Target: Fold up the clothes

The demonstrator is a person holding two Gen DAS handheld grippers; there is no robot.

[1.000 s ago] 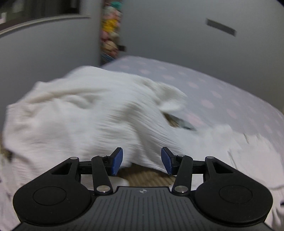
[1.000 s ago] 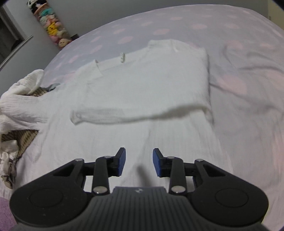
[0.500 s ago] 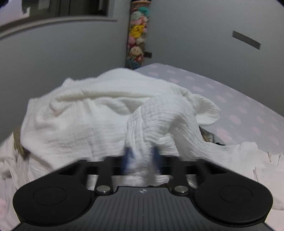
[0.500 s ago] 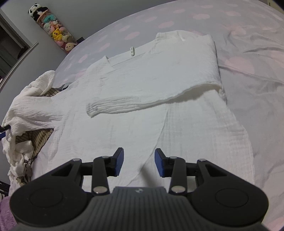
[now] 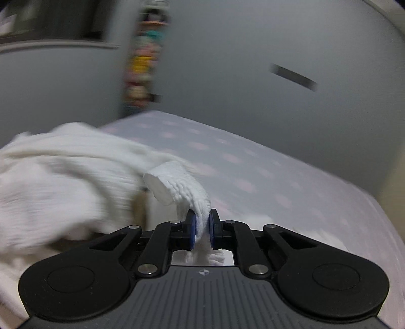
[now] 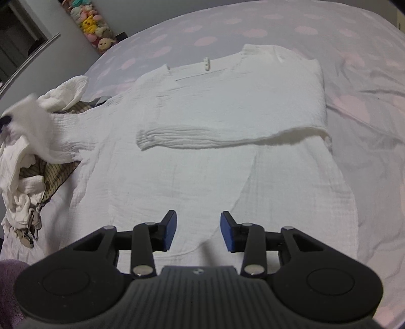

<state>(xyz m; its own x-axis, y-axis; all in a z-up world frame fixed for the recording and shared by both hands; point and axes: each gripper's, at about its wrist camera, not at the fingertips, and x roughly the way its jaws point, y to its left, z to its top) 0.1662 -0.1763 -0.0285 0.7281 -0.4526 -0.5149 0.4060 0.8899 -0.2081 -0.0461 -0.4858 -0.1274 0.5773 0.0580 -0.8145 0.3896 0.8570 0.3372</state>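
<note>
A white crinkled long-sleeved garment (image 6: 227, 101) lies spread flat on the bed. One sleeve (image 6: 202, 138) is folded across its chest. The other sleeve (image 6: 43, 131) is lifted off the bed at the left edge of the right wrist view. My left gripper (image 5: 202, 227) is still closing, and its blue pads pinch the cuff (image 5: 174, 182) of that sleeve. More white cloth trails off blurred to its left. My right gripper (image 6: 198, 231) hovers open over the garment's lower part with nothing between its fingers.
A heap of other clothes (image 6: 33, 182), white and striped, sits at the bed's left side. The bed sheet (image 6: 367, 76) is lilac with pink dots and wrinkled on the right. A column of plush toys (image 6: 93, 22) hangs by the grey wall.
My left gripper closed on the white sleeve and has swung it up and away from the heap. The right gripper stayed open and shifted slightly over the garment.
</note>
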